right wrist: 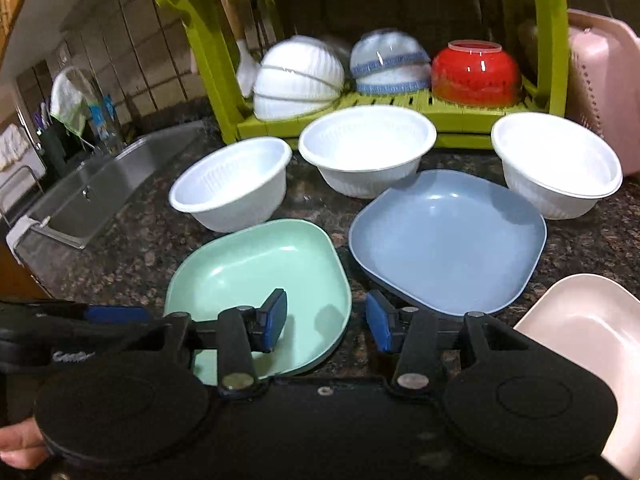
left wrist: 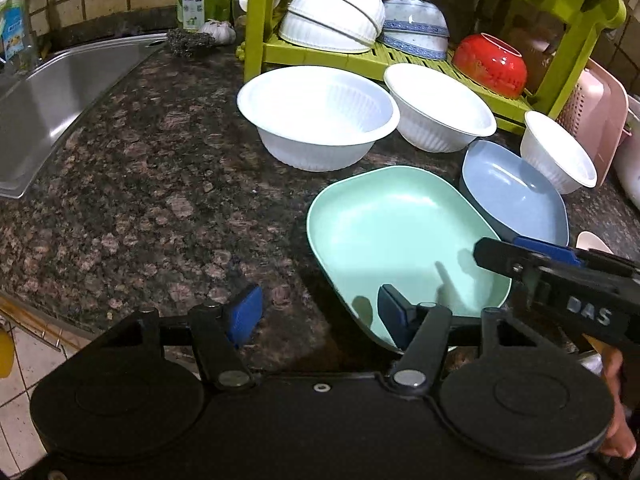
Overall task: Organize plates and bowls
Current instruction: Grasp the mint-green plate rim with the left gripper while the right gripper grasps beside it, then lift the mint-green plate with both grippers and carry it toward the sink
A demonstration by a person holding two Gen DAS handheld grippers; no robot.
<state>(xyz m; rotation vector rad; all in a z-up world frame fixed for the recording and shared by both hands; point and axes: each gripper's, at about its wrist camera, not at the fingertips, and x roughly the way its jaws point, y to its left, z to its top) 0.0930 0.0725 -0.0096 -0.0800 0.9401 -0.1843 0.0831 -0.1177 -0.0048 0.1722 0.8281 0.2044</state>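
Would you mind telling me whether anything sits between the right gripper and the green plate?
Nothing visible does. The right gripper is open right at the green plate, its left finger over the plate's near rim and nothing between them.

Light falls from above me, bright on the white bowls, whose insides wash out to glare. My fingers throw soft shadows on the green plate. The right view is smeared, perhaps by motion, worst at the rack. Both views bend at dim edges.
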